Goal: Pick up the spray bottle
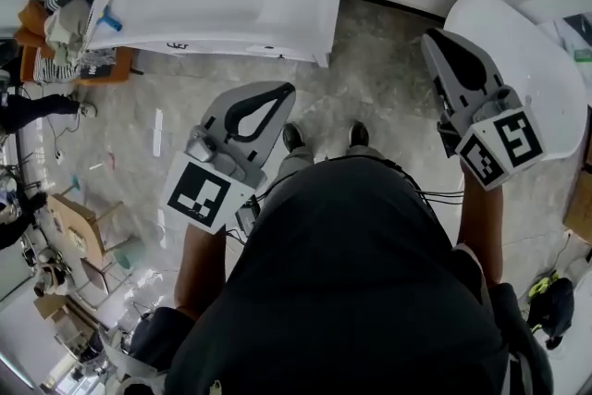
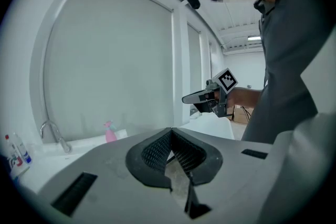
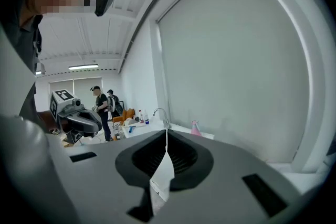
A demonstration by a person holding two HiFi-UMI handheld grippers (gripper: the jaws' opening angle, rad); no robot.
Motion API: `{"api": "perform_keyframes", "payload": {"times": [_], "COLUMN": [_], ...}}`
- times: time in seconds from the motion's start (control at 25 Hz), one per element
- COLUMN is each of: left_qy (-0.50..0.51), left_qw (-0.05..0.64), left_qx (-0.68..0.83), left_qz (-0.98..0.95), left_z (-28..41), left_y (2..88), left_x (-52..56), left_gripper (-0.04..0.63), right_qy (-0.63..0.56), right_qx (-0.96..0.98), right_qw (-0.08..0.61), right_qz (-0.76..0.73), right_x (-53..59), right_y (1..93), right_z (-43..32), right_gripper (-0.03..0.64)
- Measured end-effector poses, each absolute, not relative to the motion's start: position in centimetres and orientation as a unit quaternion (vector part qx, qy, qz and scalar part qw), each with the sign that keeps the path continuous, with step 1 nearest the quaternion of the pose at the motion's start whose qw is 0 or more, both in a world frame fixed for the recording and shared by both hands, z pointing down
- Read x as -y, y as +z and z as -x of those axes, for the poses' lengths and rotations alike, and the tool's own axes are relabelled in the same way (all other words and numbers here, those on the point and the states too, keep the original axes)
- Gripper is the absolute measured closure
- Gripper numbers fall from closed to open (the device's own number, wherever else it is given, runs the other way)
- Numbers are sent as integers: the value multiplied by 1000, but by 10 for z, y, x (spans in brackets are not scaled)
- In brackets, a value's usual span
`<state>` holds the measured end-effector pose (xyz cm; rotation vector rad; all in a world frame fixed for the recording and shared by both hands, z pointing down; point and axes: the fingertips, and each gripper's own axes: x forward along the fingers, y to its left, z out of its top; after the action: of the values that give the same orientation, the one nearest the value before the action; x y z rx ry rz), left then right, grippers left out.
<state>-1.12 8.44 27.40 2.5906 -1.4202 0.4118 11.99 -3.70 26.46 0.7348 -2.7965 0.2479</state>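
Only the right gripper view shows two people (image 3: 102, 105) far down the room; only the head view shows the marbled floor (image 1: 370, 79). A white sink bench (image 1: 231, 5) fronts a pale window (image 2: 105, 60). The left hand-held gripper (image 1: 277, 94) and right hand-held gripper (image 1: 433, 42) are both closed, empty. The small pink spray bottle (image 3: 196, 127) stands at the bench's back edge.

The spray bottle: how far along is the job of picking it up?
Done: nothing yet; the pink spray bottle stands untouched at the back of the sink. In hand: nothing; left tongs and right tongs are shut and empty, away from it. Left: reach over, open, grip, lift.
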Motion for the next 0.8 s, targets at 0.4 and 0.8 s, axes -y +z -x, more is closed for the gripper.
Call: {"api": "perform_keyframes", "payload": {"times": [0.4,0.8], "left_qy": [131,112], "left_qw": [60,50], "left_qx": [417,366], "left_qz": [-898,-923], "left_z": [87,115], "left_y": [272,273], "left_x": [-76,-76], "left_gripper": [591,591], "right_qy": [77,75], "right_qx": [934,909], "right_qw": [113,122], "right_qz": [-329,-391], "right_x": [20,-5], "right_y": [251,250], "right_z": [-65,-53], "right_gripper": [606,606]}}
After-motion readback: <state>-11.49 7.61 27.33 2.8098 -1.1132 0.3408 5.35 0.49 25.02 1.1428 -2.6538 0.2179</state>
